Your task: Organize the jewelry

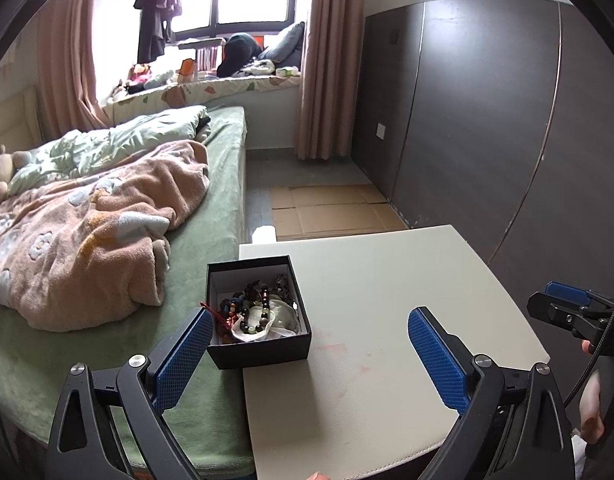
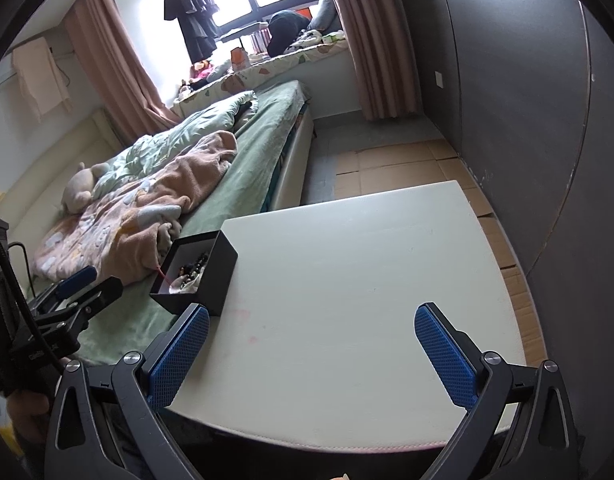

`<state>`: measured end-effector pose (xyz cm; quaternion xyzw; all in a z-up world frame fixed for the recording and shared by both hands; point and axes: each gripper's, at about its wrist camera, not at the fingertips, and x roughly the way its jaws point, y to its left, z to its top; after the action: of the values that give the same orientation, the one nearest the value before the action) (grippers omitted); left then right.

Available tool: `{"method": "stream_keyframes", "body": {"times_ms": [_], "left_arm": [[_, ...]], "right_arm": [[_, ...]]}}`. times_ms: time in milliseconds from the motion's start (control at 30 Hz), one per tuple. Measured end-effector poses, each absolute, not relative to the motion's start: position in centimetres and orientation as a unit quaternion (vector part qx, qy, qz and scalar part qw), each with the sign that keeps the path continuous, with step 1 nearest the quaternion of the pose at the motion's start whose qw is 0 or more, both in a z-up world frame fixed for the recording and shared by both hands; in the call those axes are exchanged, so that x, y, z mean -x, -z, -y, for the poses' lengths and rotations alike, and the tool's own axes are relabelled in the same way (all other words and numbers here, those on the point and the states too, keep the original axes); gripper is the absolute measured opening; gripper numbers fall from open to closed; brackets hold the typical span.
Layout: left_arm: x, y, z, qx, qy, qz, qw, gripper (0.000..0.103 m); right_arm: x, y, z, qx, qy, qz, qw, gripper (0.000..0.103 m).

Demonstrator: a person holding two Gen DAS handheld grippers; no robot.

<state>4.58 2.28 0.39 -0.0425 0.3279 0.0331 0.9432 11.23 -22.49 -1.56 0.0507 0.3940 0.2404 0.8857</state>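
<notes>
Both grippers are hovering empty, fingers spread wide, left gripper (image 1: 310, 354) nearest the black box (image 1: 259, 344) of tangled jewelry (image 1: 255, 310) overhanging the worktop (image 1: 387, 300) edge beside the bed (image 1: 211, 248). Best approach: steadying the box, then lifting single strands slowly.

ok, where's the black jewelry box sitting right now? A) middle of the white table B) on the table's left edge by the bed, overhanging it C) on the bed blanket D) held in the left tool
B: the black jewelry box sits at the left edge of the white table with part of it hanging out over the green bed; the left tool and the right tool are both open and hold nothing.
</notes>
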Motion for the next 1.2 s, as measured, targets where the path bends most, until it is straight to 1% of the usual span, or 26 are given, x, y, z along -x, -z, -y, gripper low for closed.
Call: {"method": "stream_keyframes", "body": {"times_ms": [1200], "left_arm": [[-4.38, -0.46, -1.95, 0.034, -0.043, -0.326, 0.944, 0.098]], "right_arm": [[-11.09, 1.29, 22.00, -0.043, -0.239, -0.396, 0.886, 0.103]]}}
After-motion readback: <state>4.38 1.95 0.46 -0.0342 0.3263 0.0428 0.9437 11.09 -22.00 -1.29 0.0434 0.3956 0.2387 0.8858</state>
